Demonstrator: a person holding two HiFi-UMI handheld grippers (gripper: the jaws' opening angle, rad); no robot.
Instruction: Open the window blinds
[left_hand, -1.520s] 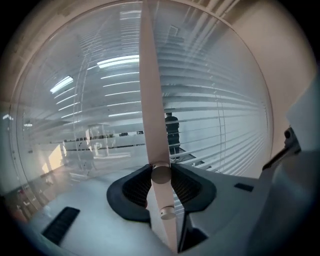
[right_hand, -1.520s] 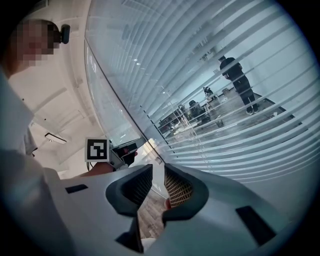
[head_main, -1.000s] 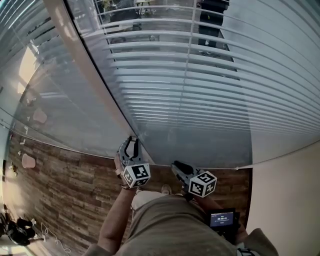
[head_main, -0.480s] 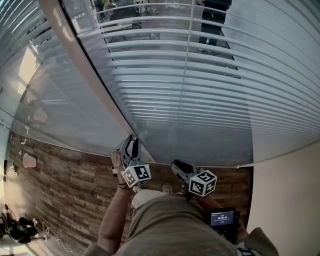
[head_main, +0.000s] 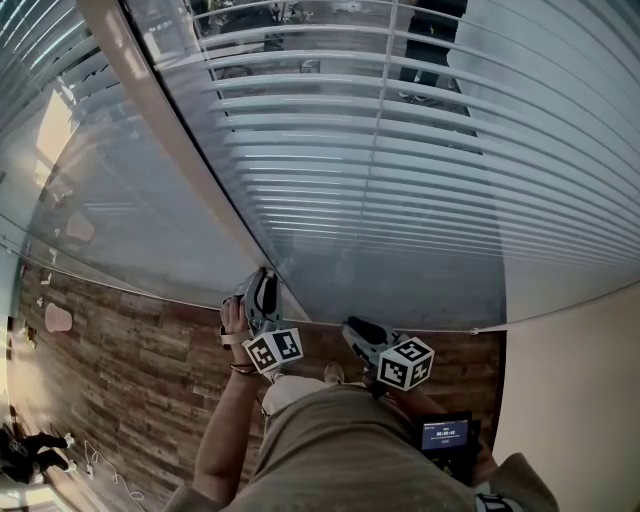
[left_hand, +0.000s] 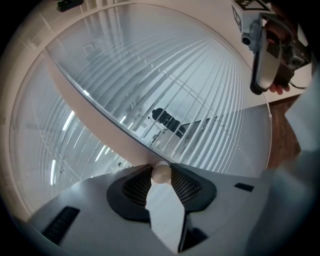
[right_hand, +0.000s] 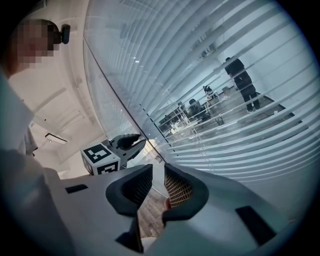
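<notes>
The blinds (head_main: 400, 180) hang over the glass straight ahead. Their pale slats lie close to level with gaps between them, and a figure in dark clothes (head_main: 430, 40) shows through outside. A beige post (head_main: 170, 150) divides this pane from the one on the left, which is also slatted. The left gripper (head_main: 262, 292) is raised at the foot of that post. In the left gripper view its jaws are clamped on a pale round wand (left_hand: 161, 173), with both mesh pads pressed against its sides. The right gripper (head_main: 357, 330) sits just beside it, low in front of the slats. Its jaws stand a narrow way apart with nothing between them, and only the plank floor (head_main: 130, 380) shows through the gap. Each gripper carries a white cube (head_main: 274, 350) printed with black square marker patterns, which have no letters on them. A small dark screen (head_main: 447, 436) near the person's right hip shows a row of pale digits, too small to read. No brand name or other writing can be made out on the slats, the post or the grippers.
</notes>
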